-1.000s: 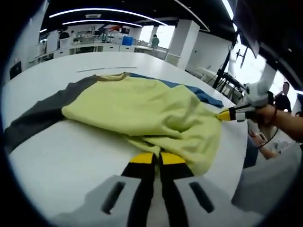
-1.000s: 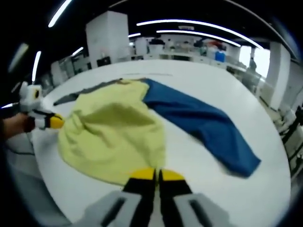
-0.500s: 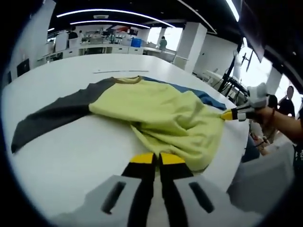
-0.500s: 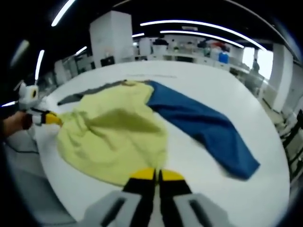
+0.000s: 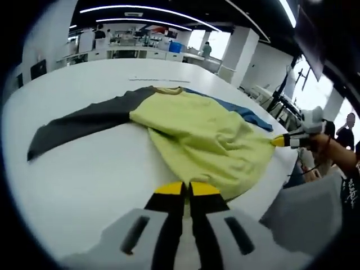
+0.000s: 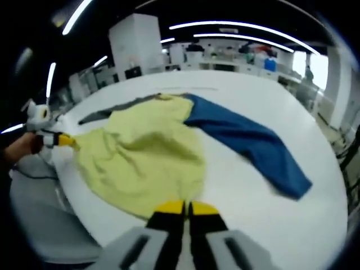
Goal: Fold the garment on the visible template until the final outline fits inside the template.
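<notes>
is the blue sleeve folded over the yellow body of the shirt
No, in the right gripper view the blue sleeve lies stretched out flat on the white table, away from the yellow body.

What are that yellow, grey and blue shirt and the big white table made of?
The shirt looks like soft matte knit fabric, probably cotton: it rumples into loose folds and lies limp. The table has a smooth, hard white top with a faint sheen, perhaps laminate; the material underneath cannot be told.
</notes>
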Motion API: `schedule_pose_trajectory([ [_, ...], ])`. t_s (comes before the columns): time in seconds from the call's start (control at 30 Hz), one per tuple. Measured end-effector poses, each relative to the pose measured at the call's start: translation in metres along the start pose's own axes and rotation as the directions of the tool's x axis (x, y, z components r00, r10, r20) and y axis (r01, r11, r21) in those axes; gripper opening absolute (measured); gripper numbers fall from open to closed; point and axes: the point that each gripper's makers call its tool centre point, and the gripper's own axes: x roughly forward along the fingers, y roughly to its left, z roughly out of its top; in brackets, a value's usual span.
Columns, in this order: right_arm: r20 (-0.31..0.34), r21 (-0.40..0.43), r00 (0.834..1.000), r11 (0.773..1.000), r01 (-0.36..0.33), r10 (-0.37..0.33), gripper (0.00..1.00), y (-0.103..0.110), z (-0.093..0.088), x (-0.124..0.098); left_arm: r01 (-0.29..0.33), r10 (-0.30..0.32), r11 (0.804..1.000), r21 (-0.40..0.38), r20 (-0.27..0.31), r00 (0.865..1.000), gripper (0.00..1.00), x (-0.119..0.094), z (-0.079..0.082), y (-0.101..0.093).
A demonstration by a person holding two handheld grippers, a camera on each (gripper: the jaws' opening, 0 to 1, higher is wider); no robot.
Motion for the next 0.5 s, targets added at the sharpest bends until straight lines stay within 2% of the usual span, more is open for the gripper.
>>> schedule_pose_trajectory([
  [0.23,-0.012,0.001,1.0,1.0,-0.026,0.026,0.0,0.018,-0.006,-0.007,-0.023,0.023,0.999,-0.023,-0.022,0.999,0.0,-0.012,-0.009,0.004],
  [0.5,-0.032,-0.001,0.998,0.999,-0.045,0.045,0.0,0.023,-0.014,-0.009,-0.056,0.053,0.998,-0.034,-0.071,0.996,0.0,-0.024,-0.025,0.009],
])
